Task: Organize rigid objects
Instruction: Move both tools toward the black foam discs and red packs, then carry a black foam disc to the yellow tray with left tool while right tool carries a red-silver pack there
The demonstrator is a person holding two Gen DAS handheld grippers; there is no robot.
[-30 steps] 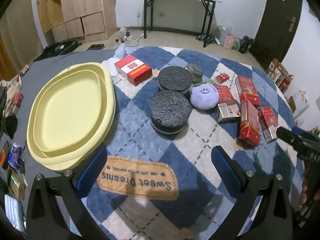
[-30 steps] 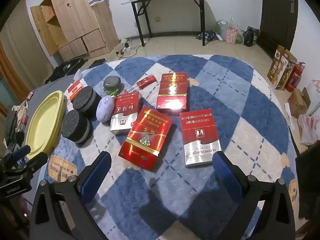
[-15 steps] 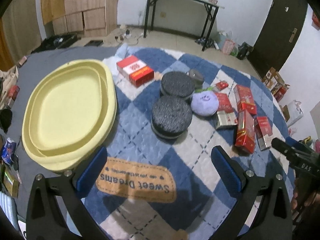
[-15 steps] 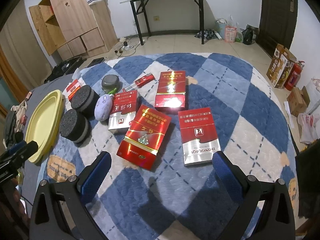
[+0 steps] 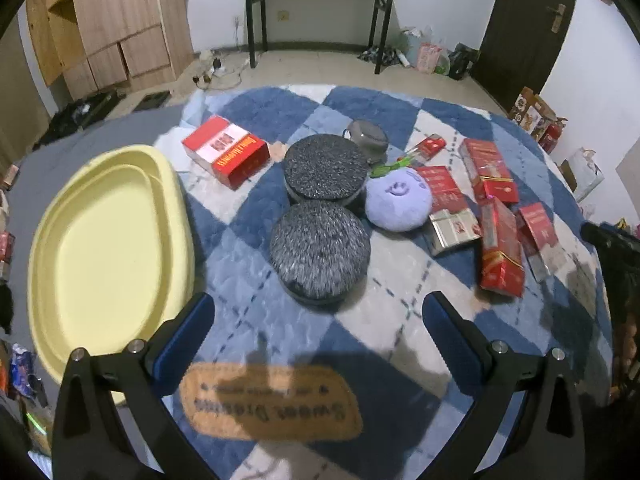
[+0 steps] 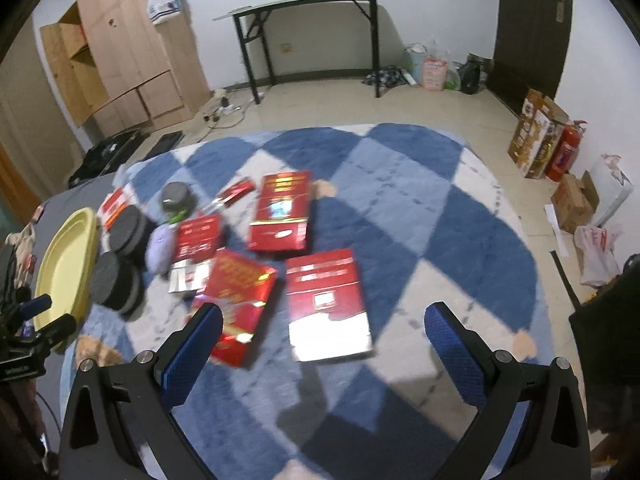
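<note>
Left wrist view: the left hand-held gripper (image 5: 318, 320) is spread wide and holds nothing, above bare blanket (image 5: 248, 280) just short of the nearer black round tin (image 5: 319, 251). The yellow tray (image 5: 104, 256) lies left of that tin, apart from it.

Right wrist view: the right hand-held gripper (image 6: 324, 334) gapes empty over the red-and-silver box (image 6: 327, 304); right of that box the blanket runs bare to its edge.

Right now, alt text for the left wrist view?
Open left gripper hovers over a blue-and-white quilt, fingers bracketing the nearer of two black round tins. Empty yellow tray lies left; purple plush and red boxes right.
</note>
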